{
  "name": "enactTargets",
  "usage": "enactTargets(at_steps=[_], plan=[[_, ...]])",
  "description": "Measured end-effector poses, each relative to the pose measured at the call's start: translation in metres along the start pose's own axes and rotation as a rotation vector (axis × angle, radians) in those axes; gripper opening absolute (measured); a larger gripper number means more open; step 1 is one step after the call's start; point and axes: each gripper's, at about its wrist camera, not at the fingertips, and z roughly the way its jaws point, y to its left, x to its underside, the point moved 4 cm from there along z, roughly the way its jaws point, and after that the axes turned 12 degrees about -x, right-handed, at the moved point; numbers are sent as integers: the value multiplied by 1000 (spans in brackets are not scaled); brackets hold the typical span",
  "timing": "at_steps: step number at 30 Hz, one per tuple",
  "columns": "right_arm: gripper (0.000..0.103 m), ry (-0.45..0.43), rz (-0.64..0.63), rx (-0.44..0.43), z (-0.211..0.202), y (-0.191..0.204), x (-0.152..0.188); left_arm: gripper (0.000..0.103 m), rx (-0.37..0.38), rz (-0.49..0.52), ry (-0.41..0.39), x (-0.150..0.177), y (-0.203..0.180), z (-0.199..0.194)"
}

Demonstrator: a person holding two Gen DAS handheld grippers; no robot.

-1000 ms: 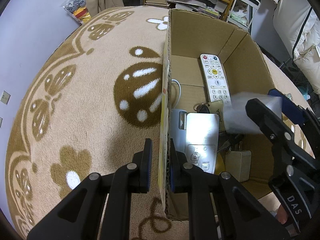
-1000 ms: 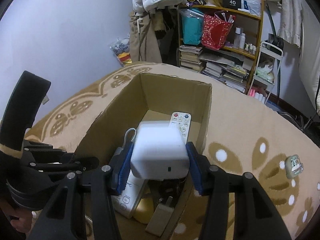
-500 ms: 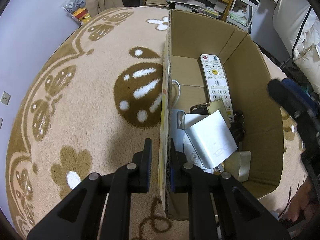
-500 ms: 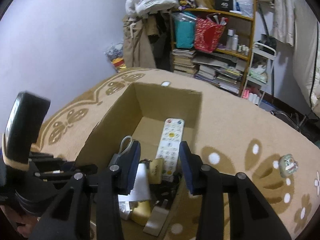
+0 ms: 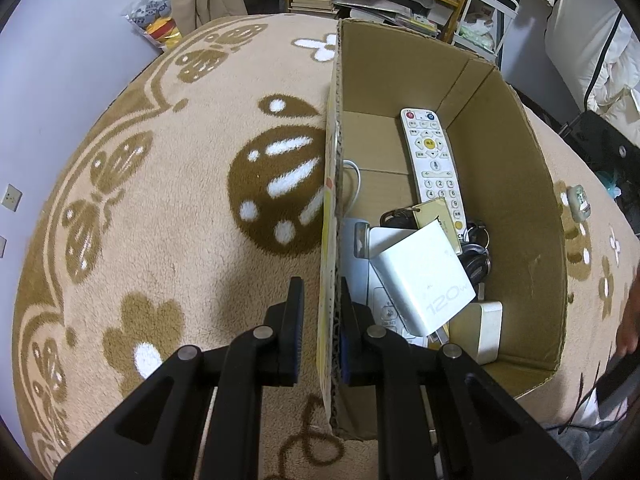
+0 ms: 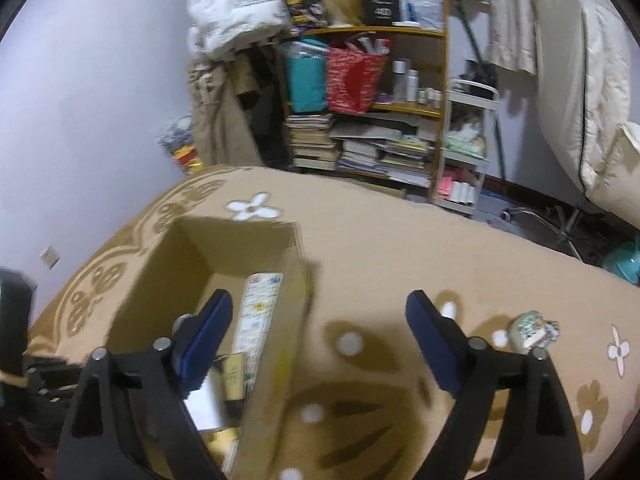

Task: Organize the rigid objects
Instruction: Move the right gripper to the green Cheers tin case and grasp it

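An open cardboard box (image 5: pixel 520 184) stands on the patterned carpet. My left gripper (image 5: pixel 320 328) is shut on the box's left wall. Inside lie a white remote (image 5: pixel 434 164), a white 120W charger block (image 5: pixel 426 280), keys with a gold tag (image 5: pixel 436 216) and other small items. My right gripper (image 6: pixel 320 344) is open and empty, raised over the box's right wall (image 6: pixel 280 360) and the carpet. A small green-white object (image 6: pixel 534 330) lies on the carpet to its right; it also shows in the left wrist view (image 5: pixel 578 202).
A cluttered bookshelf (image 6: pixel 360 120) with books and bags stands beyond the carpet. A white rolling cart (image 6: pixel 464 148) and bedding (image 6: pixel 592 100) are at the right. A lilac wall (image 6: pixel 100 100) is on the left.
My right gripper let the white charger block drop into the box, opened wide, then lifted and swung right away from the box. The left gripper kept its hold on the wall.
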Motion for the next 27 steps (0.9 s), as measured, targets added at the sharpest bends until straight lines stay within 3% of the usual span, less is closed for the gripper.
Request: enactTargets(at_steps=[7,17,27], plan=[[103,-9,89,131,11,-68,-10,14,-1,2,-2,1,0,0],[103,99,120,290,38,-150,8,14,-19,14,-11,1,-3,-2],[103,161,256,358,53,-207,37,14,-19,13,-11,2,-3,-2]])
